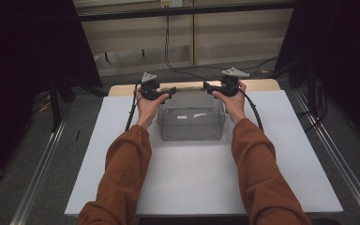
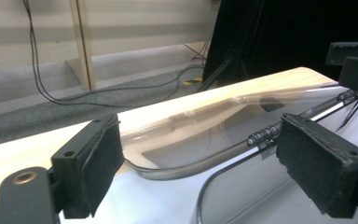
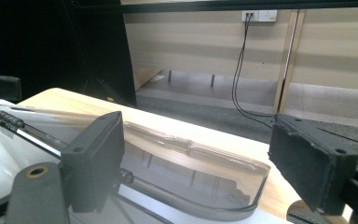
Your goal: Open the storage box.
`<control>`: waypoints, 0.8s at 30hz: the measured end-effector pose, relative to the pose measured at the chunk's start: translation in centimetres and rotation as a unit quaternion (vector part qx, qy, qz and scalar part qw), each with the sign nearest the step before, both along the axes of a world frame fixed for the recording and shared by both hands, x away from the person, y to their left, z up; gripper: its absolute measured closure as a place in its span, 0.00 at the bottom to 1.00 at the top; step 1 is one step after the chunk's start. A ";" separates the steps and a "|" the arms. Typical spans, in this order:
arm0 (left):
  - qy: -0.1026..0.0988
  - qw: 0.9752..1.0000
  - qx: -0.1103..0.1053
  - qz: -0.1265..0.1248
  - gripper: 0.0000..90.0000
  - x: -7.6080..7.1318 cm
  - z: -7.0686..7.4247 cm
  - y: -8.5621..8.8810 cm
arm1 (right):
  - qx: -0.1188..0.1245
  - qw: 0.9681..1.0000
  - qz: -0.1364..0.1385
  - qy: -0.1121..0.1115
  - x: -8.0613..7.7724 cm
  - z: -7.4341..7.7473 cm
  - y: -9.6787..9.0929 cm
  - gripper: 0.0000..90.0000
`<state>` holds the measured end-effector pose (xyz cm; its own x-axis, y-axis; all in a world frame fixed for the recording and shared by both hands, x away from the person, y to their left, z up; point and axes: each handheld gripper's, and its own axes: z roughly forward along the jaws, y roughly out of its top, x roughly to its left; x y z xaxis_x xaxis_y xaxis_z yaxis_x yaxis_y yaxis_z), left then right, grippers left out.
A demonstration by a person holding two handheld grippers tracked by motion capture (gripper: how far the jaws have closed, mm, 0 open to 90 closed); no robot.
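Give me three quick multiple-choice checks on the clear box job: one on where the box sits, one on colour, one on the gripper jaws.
1. Where is the clear box?
A. at the table's far middle
B. at its near edge
C. on the floor

2. What colour are the person's sleeves?
A. blue
B. rust orange
C. white

3. How do the jaws of the left gripper and right gripper stand?
A. both wide apart
B. both clamped on the lid
C. one shut

Answers: 1 A, the high view shows it between the hands, far across the white table. 2 B, both forearms are rust orange. 3 A, the hinged lid lies beyond the pads, untouched.
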<state>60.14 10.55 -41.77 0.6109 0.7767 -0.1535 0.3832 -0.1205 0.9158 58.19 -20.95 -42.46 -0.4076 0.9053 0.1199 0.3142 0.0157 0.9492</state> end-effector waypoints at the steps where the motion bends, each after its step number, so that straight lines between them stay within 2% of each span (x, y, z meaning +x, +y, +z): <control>1: 0.002 1.000 -0.007 0.000 0.16 0.0 0.0 0.1 | 0.000 1.000 -0.001 0.002 -0.1 0.0 -0.1 0.19; 8: -0.003 1.000 0.001 -0.002 0.12 -0.5 0.1 0.1 | -0.003 1.000 0.001 -0.002 -0.7 0.2 -0.3 0.17; 10: -0.006 1.000 -0.008 0.000 0.11 -0.8 0.2 0.2 | -0.004 1.000 0.000 -0.001 -1.0 0.3 -0.4 0.16; 18: -0.018 1.000 -0.009 -0.001 0.08 -1.6 1.0 0.3 | 0.005 1.000 0.000 -0.015 -2.1 1.0 -0.6 0.14; 24: -0.023 1.000 -0.011 -0.006 0.06 -2.2 1.3 0.3 | 0.008 1.000 0.002 -0.021 -2.7 1.7 -0.6 0.09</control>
